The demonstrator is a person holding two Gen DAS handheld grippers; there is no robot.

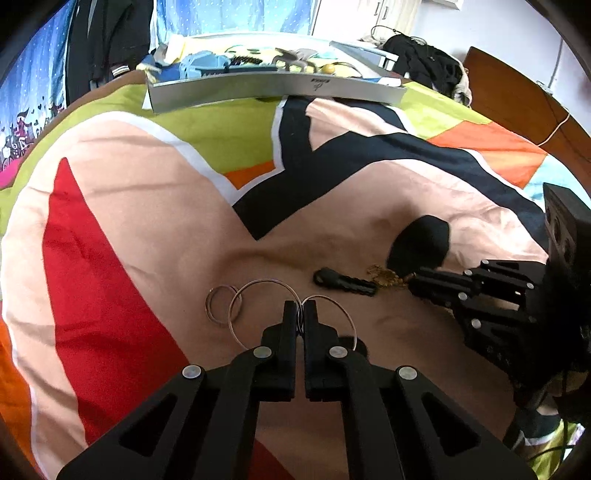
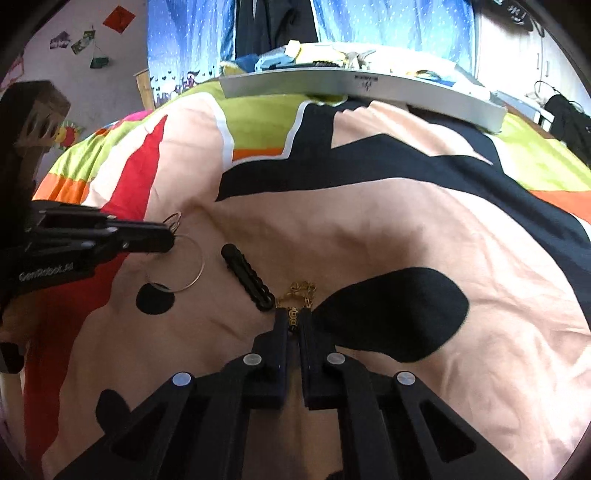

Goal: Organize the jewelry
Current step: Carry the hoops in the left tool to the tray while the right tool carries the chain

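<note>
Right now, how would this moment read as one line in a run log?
left gripper: shut on silver rings | right gripper: shut on gold chain | black hair clip: lying between them on bedspread

Left gripper (image 1: 300,308) has its jaws pinched on thin silver bangles (image 1: 258,295) lying on the bedspread (image 1: 147,206). Black hair clip (image 1: 345,282) sits just right, touching a gold chain (image 1: 384,275) by the right gripper (image 1: 412,282).

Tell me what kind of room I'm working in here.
Most likely a bedroom: the jewelry lies on a colorful bedspread, a wooden headboard stands at the far edge, and blue curtains hang behind.
</note>
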